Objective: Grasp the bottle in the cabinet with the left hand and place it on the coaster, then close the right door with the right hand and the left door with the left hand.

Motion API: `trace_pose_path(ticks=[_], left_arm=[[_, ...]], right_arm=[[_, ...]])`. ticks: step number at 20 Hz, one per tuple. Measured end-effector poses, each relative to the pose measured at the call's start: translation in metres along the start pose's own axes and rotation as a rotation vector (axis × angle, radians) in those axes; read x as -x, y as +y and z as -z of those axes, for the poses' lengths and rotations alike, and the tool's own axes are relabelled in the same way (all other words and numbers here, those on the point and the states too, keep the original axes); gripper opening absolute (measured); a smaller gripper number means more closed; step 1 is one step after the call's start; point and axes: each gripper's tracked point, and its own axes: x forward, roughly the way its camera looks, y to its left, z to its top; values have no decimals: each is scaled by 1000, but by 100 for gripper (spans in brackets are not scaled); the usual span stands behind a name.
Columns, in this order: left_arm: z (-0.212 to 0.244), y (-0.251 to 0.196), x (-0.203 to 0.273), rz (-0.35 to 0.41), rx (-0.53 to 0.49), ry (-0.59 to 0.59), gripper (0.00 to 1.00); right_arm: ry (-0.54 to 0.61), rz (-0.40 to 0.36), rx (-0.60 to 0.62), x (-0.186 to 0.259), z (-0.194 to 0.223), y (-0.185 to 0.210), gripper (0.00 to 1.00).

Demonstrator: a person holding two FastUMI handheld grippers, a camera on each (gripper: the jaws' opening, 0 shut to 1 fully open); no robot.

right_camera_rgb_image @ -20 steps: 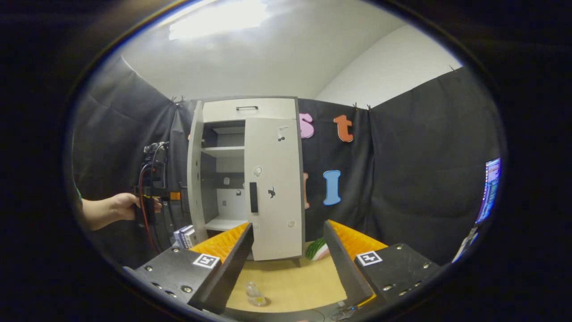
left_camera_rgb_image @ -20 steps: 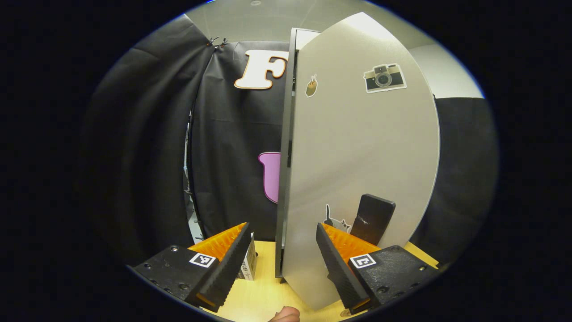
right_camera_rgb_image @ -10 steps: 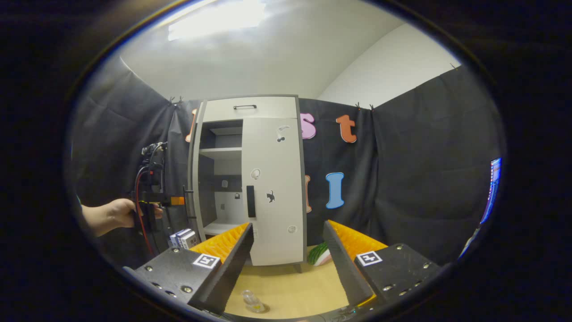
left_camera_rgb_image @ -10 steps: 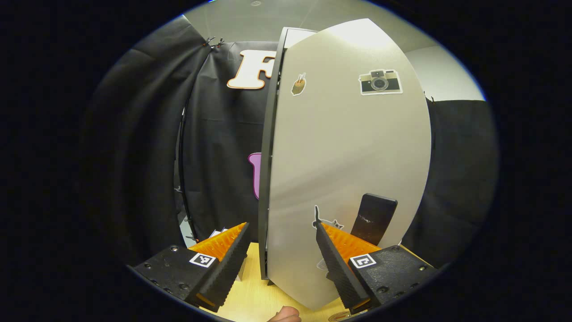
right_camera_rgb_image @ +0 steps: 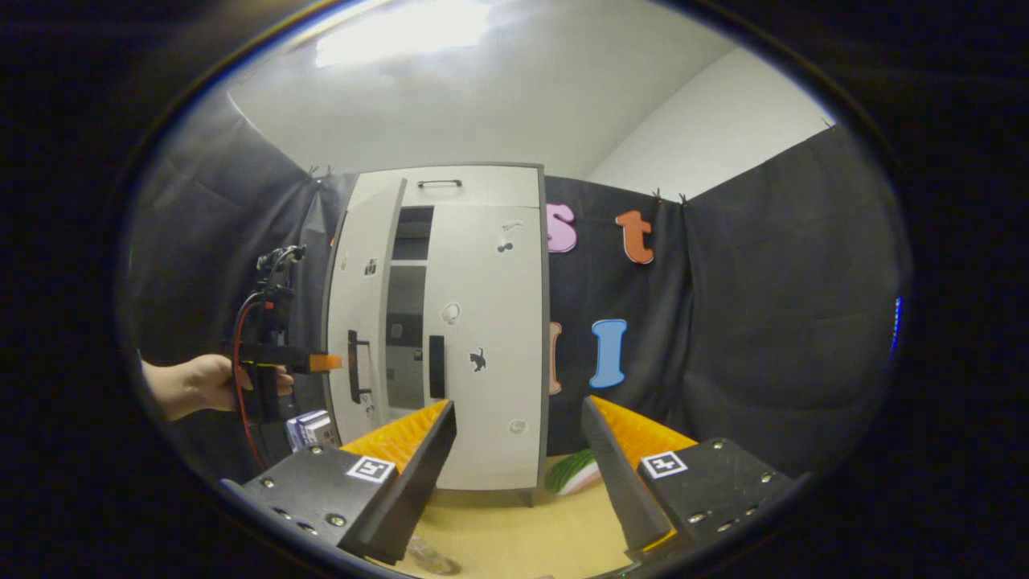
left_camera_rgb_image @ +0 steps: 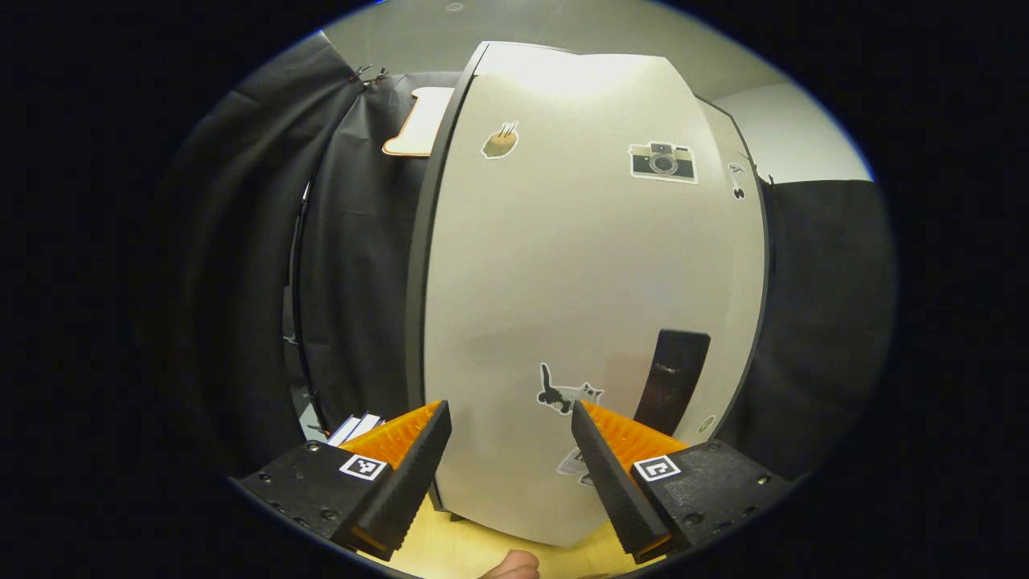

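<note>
L tool [left_camera_rgb_image: 508,450]: fingers spread, nothing between them, pointed at the left door [left_camera_rgb_image: 579,305] face. Door stickers: camera [left_camera_rgb_image: 663,161] at 1 o'clock, cat [left_camera_rgb_image: 565,392] just above the tool tips; dark handle [left_camera_rgb_image: 671,378] at 4 o'clock.

R tool [right_camera_rgb_image: 518,450]: fingers apart, nothing held, well back from the cabinet [right_camera_rgb_image: 450,322]. Right door [right_camera_rgb_image: 486,338] flush w/ the frame; left door ajar, dark gap between the two. Bottle [right_camera_rgb_image: 426,555] on the bench [right_camera_rgb_image: 522,531] at 6 o'clock, partly hidden by the tool finger; coaster contact cannot tell. Hand [right_camera_rgb_image: 197,384] w/ the other tool at 9 o'clock, near the left door's handle. Boxes [right_camera_rgb_image: 309,429] at 8 o'clock; watermelon slice [right_camera_rgb_image: 575,473] beside the cabinet foot.
</note>
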Motion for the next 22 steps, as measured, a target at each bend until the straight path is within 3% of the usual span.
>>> trace_pose_path(ticks=[1,7,8,9,13,18,21,22], left_arm=[[3,-3,-5,1,7,3,96],[13,-14,-26,5,-21,16,96],[13,-16,-27,7,-33,9,92],[12,-16,-27,7,-45,-1,96],[14,-18,-18,1,-63,-2,96],[6,-16,30,-74,-105,-22,96],[4,-28,72,-81,-119,-29,97],[4,-29,86,-92,-124,-29,93]], right_arm=[[1,1,-1,-9,1,-2,93],[12,-6,0,-57,13,1,95],[17,-9,4,-62,16,2,95],[18,-10,9,-67,17,3,95],[16,-31,21,-75,19,9,95],[27,-67,-23,-59,15,8,95],[30,-64,-36,-36,9,0,95],[30,-62,-40,-28,7,-3,93]])
